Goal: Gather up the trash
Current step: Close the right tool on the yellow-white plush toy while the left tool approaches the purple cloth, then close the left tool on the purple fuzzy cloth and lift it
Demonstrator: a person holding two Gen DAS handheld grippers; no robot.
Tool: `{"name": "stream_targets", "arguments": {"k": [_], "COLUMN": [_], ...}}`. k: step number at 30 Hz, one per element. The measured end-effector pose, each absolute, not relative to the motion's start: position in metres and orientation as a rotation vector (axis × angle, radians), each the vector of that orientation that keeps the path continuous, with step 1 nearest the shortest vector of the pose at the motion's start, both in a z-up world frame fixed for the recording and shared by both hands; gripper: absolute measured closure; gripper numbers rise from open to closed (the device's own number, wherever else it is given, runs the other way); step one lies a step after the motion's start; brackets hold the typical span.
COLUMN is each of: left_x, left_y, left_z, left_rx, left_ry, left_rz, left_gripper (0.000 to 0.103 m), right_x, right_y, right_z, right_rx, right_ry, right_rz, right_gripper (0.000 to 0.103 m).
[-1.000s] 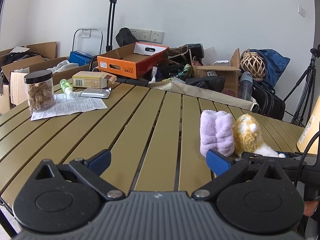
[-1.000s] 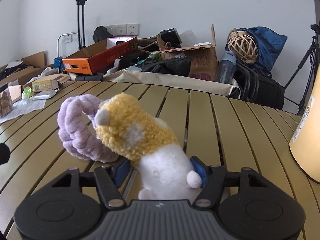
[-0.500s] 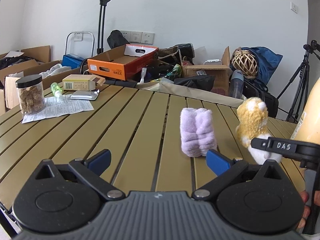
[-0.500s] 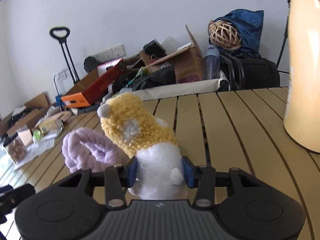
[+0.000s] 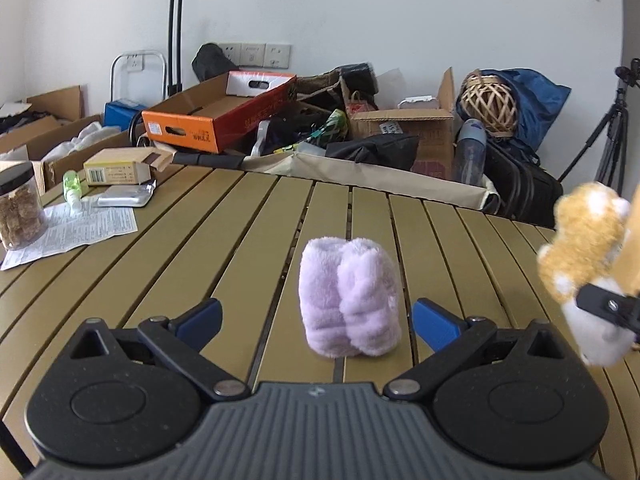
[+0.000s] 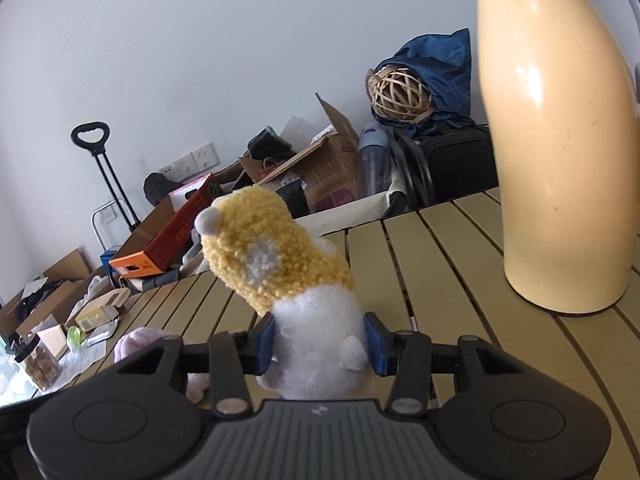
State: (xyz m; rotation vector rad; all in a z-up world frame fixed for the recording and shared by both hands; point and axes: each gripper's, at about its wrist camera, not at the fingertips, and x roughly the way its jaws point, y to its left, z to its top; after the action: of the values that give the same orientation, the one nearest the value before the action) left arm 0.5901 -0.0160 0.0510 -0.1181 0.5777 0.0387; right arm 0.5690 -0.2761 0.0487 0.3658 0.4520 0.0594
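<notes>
A yellow and white plush toy (image 6: 288, 280) is pinched at its white base by my right gripper (image 6: 320, 346), which is shut on it and holds it above the slatted table (image 6: 432, 248). In the left wrist view the same plush toy (image 5: 580, 248) hangs at the far right edge. A rolled purple fleece piece (image 5: 350, 298) stands upright on the table just ahead of my left gripper (image 5: 316, 318), whose jaws stand wide open to either side of it without touching. The purple fleece piece (image 6: 138, 342) also shows low at the left in the right wrist view.
A tall cream vessel (image 6: 556, 152) stands on the table at the right. At the table's far left lie a printed paper (image 5: 76, 228), a snack jar (image 5: 18, 204), a green bottle (image 5: 72, 186), a foil pack (image 5: 124, 199) and a yellow box (image 5: 120, 166). Cardboard boxes and bags crowd the floor behind.
My right gripper closed on the plush toy, lifted it off the table and rolled. My left gripper moved across to face the purple fleece piece, now centred between its open jaws.
</notes>
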Motion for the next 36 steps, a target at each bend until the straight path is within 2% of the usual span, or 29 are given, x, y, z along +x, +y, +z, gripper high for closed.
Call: {"name": "stream_targets", "arguments": {"k": [9,11,13,15,16,17,21,27,36], "left_x": [0.625,0.629,0.631,0.633,0.633,0.633,0.627,0.613,0.579], "left_y": [-0.009,-0.011,-0.013,-0.016,-0.017,-0.018,-0.023,-0.026,-0.027], "left_z": [0.033,0.032,0.031,0.03,0.029,0.029,0.031,0.038,0.053], "left_rx": [-0.221,-0.214,-0.204,-0.199,-0.2,-0.2,-0.165,-0.136,-0.11], "left_ry": [0.642,0.645,0.653,0.667,0.673,0.675,0.657,0.635,0.59], "left_rz": [0.073,0.076,0.075,0.064,0.055,0.048,0.046,0.038,0.033], "left_gripper": [0.0,0.004,0.014,0.037,0.044,0.056,0.067,0.076,0.079], "right_x": [0.566,0.565,0.565,0.565,0.564,0.564,0.564,0.558,0.533], "right_y": [-0.291,-0.292,-0.292,-0.293,-0.293,-0.294,-0.294,-0.292,-0.293], "right_z": [0.046,0.046,0.046,0.046,0.046,0.046,0.046,0.05,0.056], "right_rx": [0.405,0.405,0.406,0.407,0.407,0.406,0.404,0.391,0.373], "right_ry": [0.452,0.452,0.452,0.454,0.455,0.455,0.456,0.447,0.432], "right_rz": [0.048,0.048,0.048,0.047,0.045,0.044,0.043,0.042,0.053], "right_gripper": [0.058,0.058,0.058,0.058,0.058,0.058,0.058,0.058,0.058]}}
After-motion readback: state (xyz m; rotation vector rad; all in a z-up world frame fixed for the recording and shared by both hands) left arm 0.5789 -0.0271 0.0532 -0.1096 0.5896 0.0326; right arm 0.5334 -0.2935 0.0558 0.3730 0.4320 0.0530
